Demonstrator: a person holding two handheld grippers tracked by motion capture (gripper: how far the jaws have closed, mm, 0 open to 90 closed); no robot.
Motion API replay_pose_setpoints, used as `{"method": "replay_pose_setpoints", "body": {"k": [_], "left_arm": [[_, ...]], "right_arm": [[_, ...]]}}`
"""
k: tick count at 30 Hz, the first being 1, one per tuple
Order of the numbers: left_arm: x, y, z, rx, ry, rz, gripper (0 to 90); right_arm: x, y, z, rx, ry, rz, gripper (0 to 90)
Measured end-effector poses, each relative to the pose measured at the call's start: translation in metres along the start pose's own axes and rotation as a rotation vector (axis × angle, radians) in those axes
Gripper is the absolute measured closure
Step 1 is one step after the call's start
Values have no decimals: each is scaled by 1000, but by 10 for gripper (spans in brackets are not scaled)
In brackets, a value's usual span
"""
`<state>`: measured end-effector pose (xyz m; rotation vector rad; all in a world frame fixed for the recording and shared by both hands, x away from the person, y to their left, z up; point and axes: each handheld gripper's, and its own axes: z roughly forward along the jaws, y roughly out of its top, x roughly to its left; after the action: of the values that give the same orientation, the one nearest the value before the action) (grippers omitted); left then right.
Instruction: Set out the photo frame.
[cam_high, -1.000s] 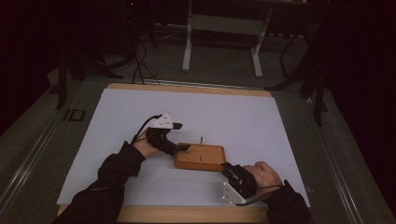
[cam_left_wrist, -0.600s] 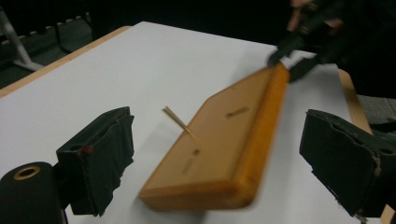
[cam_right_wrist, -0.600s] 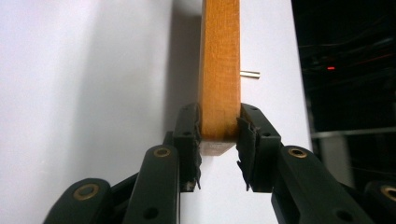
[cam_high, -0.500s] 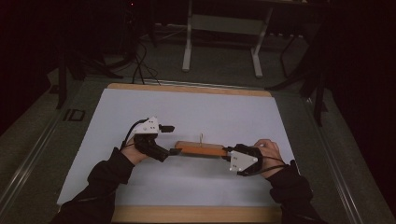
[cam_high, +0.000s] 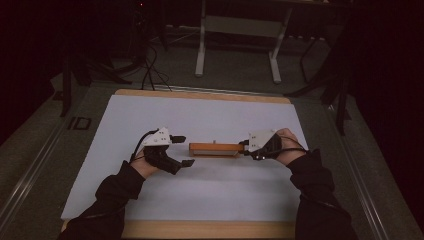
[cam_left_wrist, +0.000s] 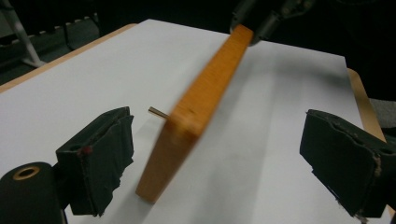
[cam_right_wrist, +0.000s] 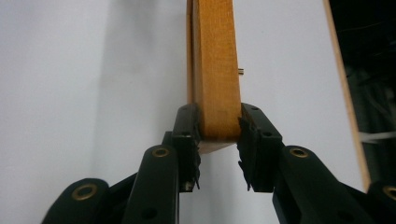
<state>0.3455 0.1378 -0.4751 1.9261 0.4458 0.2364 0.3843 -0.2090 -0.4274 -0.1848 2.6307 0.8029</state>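
High view | wooden board (cam_high: 215, 148) clamped in right tool (cam_high: 246, 147) | off table

The left gripper (cam_left_wrist: 219, 163) has its two black jaws spread wide, one at the lower left of the frame and one at the lower right, their pads worn and ragged. Between them, touching neither, the near end of a wooden board (cam_left_wrist: 205, 93) stands on edge, slightly blurred. The board runs up to the top centre, where the other gripper (cam_left_wrist: 266, 16) clamps its far end. A small brass pin (cam_left_wrist: 158, 112) sticks out of its left face. Beneath lies a white table (cam_left_wrist: 84, 70) with a wooden rim.
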Motion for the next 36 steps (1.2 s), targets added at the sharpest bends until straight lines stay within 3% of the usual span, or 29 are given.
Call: {"method": "replay_pose_setpoints", "body": {"k": [5,11,18,23,26,29,36], "left_arm": [[-1,-4,1,-2,28,7,75],[-2,-9,1,-16,54,14,35],[-5,-18,-3,-66,81,17,35],[-8,-24,1,-54,87,17,34],[-11,-27,2,-55,122,38,24],[-12,-29,2,-47,152,56,24],[-9,-32,-2,-86,150,22,24]], "right_arm": [[-28,-3,5,-10,90,84,690],[-52,-3,14,16,123,128,674],[-74,-7,22,10,183,242,670],[-79,-10,25,3,187,292,663],[-83,-11,27,-1,183,316,657],[-88,-11,31,20,177,374,648],[-94,-15,37,4,167,426,638]]}}
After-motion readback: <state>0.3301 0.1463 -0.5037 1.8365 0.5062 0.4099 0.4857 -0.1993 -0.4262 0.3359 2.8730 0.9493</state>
